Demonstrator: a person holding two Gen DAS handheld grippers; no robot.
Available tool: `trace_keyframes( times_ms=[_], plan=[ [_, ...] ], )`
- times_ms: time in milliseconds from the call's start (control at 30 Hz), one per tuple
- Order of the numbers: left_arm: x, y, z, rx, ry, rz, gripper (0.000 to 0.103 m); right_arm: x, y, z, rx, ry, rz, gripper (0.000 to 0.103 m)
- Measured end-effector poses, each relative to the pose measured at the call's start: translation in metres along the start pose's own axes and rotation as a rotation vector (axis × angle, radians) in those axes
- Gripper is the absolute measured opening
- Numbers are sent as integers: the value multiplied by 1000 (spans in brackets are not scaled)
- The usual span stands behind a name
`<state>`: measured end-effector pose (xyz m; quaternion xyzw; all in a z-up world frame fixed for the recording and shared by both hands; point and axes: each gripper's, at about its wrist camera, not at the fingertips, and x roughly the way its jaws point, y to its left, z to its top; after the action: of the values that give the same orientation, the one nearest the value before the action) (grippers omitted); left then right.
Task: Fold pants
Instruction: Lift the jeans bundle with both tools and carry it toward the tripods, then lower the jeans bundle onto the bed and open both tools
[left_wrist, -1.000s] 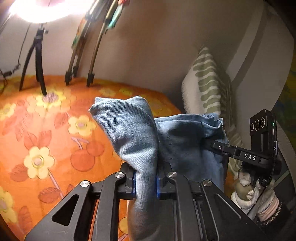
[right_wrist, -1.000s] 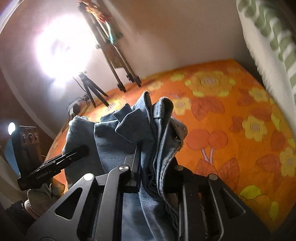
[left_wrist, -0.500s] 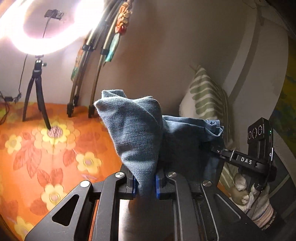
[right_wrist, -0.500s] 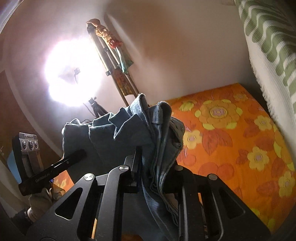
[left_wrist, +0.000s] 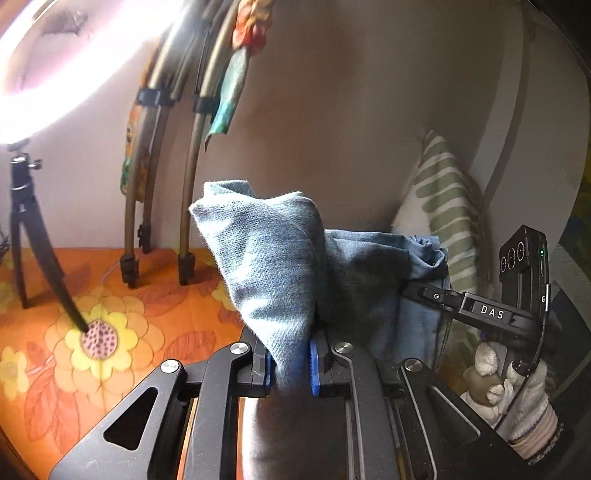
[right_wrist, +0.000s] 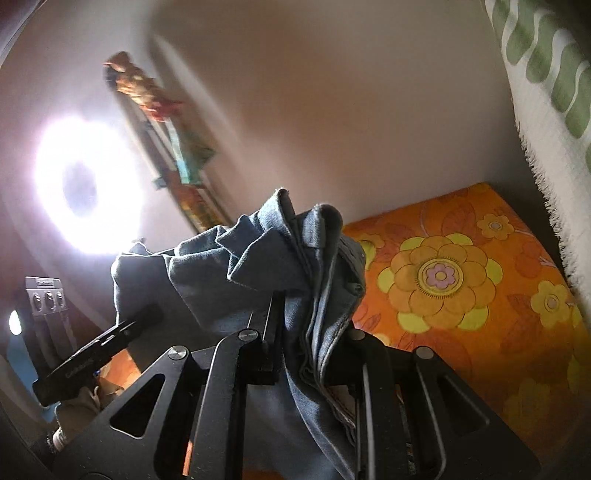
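Note:
The blue denim pants (left_wrist: 273, 266) are held up in the air above an orange flowered bedspread (left_wrist: 110, 317). My left gripper (left_wrist: 290, 369) is shut on a bunched edge of the pants, which stand up between its blue pads. My right gripper (right_wrist: 310, 354) is shut on another thick bunched part of the pants (right_wrist: 295, 258). The right gripper also shows at the right of the left wrist view (left_wrist: 424, 291), and the left gripper at the left of the right wrist view (right_wrist: 144, 321). The cloth stretches between them and hangs below out of sight.
A bright ring light on a black tripod (left_wrist: 26, 236) stands on the bedspread at the left. Curved poles (left_wrist: 188, 177) with coloured cloth lean on the wall. A green-striped white pillow (left_wrist: 443, 206) stands at the right, and also shows in the right wrist view (right_wrist: 546, 88).
Both grippers have lifted and tilted upward with the pants; more wall and ring light and less bedspread are in view. Both grips are unchanged.

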<state>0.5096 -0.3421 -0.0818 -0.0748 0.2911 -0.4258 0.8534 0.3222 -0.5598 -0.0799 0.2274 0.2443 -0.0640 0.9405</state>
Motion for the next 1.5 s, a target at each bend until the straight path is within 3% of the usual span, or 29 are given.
trace_keyframes(
  times_ms=[300, 567, 633, 667, 767, 1100, 1367, 1500],
  plan=[
    [65, 10, 17, 42, 23, 32, 12, 52, -38, 22, 12, 15, -54, 16],
    [110, -2, 29, 147, 33, 104, 13, 83, -66, 43, 4, 6, -119, 16],
    [117, -2, 29, 160, 53, 134, 17, 94, -69, 43, -12, 29, -145, 20],
    [118, -2, 28, 162, 57, 147, 18, 97, -71, 42, -16, 38, -165, 28],
    [116, 3, 28, 152, 71, 181, 22, 96, -75, 45, -9, 14, -230, 38],
    [81, -3, 34, 173, 55, 179, 23, 67, -69, 40, 1, -16, -245, 42],
    [35, -23, 31, 151, 54, 158, 24, 30, -36, 26, -47, -5, -250, 43],
    [4, -35, 28, 152, 40, 149, 33, 7, -22, 11, -49, -7, -244, 43]
  ],
)
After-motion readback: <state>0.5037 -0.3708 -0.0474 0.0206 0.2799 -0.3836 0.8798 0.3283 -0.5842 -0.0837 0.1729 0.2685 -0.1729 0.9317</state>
